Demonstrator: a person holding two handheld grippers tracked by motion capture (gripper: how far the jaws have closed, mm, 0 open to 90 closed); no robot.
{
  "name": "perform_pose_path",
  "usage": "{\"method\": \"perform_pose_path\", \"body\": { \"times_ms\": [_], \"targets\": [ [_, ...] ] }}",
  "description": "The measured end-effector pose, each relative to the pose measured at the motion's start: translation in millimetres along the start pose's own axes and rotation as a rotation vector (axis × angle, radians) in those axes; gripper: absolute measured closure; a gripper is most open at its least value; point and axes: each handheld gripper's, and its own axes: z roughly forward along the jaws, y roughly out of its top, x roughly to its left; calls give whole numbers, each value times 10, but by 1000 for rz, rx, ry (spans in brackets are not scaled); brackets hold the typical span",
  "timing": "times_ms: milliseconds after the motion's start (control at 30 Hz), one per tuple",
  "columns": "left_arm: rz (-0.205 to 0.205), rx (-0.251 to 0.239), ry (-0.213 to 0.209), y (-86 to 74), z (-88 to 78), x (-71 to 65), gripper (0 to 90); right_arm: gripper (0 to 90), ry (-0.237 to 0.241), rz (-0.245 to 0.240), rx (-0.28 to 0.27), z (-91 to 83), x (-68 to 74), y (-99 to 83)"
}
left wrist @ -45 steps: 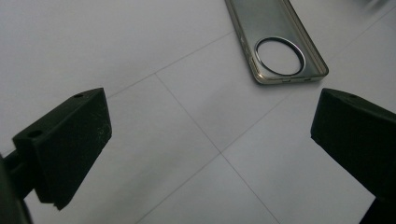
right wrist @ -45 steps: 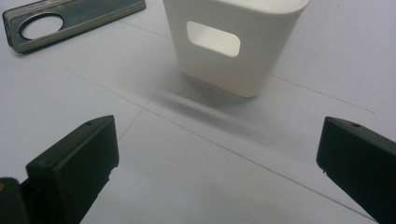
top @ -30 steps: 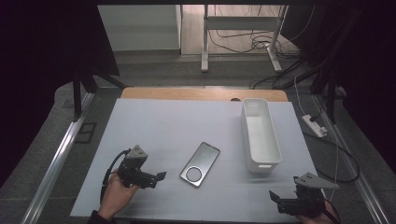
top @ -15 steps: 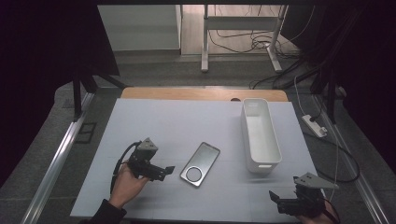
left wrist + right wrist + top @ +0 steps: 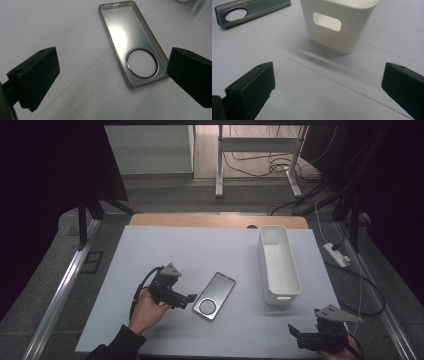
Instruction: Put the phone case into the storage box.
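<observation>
1. Left claw (image 5: pixel 189 299) stands wide open with nothing in it, just beside the near end of the phone case (image 5: pixel 214 296) and not touching it. In the left gripper view the case (image 5: pixel 133 45) lies between and ahead of the two jaws, closer to the right-hand one.
2. Right claw (image 5: pixel 295 332) is also wide open and holds nothing; it sits at the near right edge of the worktop (image 5: pixel 200 250), well apart from the case.
3. Risk: the case lies flat with thin walls. Jaws closing over it from above may skate off the rim and push it across the smooth worktop instead of gripping.
4. Risk: the shell looks flexible, so a pinch across its width could bow it and let it spring out.
5. Risk: the case is off-centre between the jaws, so one jaw would likely meet it first and spin it.
6. Appearance: translucent grey shell, open side up, glossy with a bright glare patch, and a large round ringed cut-out near the end closest to the claw. Small slots at the far end.
7. It lies diagonally at mid-worktop, left of the white bin (image 5: pixel 279 265) and apart from it.
</observation>
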Motion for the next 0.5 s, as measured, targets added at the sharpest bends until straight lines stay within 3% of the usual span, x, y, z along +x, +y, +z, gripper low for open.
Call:
{"method": "perform_pose_path", "body": {
  "times_ms": [500],
  "targets": [
    [30,21,-30,240,237,-73,0,0,8,-4,1,2,0,-1]
  ]
}}
